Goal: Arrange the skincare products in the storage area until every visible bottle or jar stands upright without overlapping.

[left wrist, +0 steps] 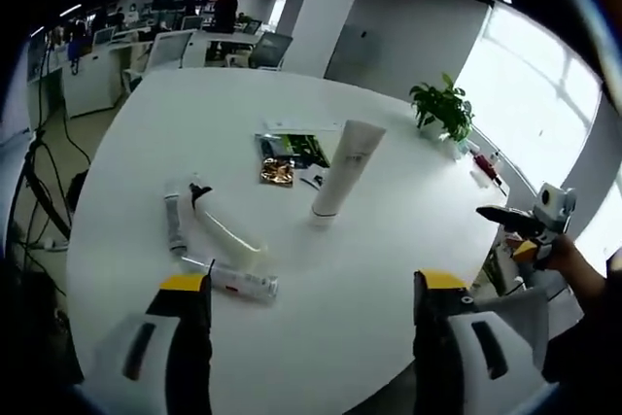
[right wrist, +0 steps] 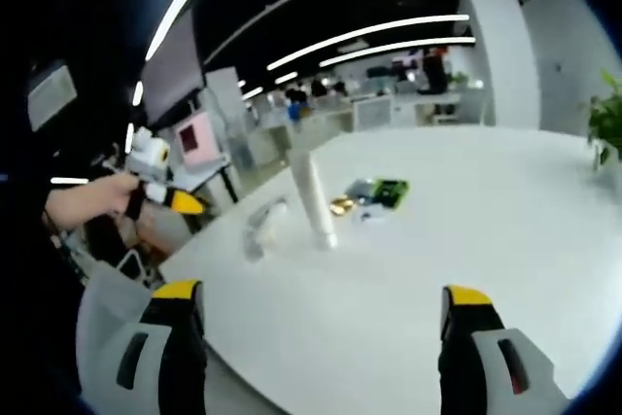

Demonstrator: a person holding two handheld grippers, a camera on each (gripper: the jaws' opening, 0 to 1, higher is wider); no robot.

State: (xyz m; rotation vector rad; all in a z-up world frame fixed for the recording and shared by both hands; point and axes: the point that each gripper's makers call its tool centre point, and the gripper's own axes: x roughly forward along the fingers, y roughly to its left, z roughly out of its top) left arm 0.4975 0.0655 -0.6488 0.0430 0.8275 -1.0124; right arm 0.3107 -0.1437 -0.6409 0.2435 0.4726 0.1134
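A tall white tube stands upright on its cap near the middle of the round white table; the same white tube rises in the right gripper view. Left of it lie three products on their sides: a grey tube, a clear pump bottle with a black nozzle and a white bottle with a red label. The lying products appear blurred. My left gripper is open above the table's near edge, nothing between its jaws. My right gripper is open too, and appears as the right gripper at the table's right side.
Small packets, green and gold, lie behind the upright tube. A potted plant stands at the far right of the table. Desks, chairs and a white pillar fill the office behind. A hand holds the left gripper beyond the table's edge.
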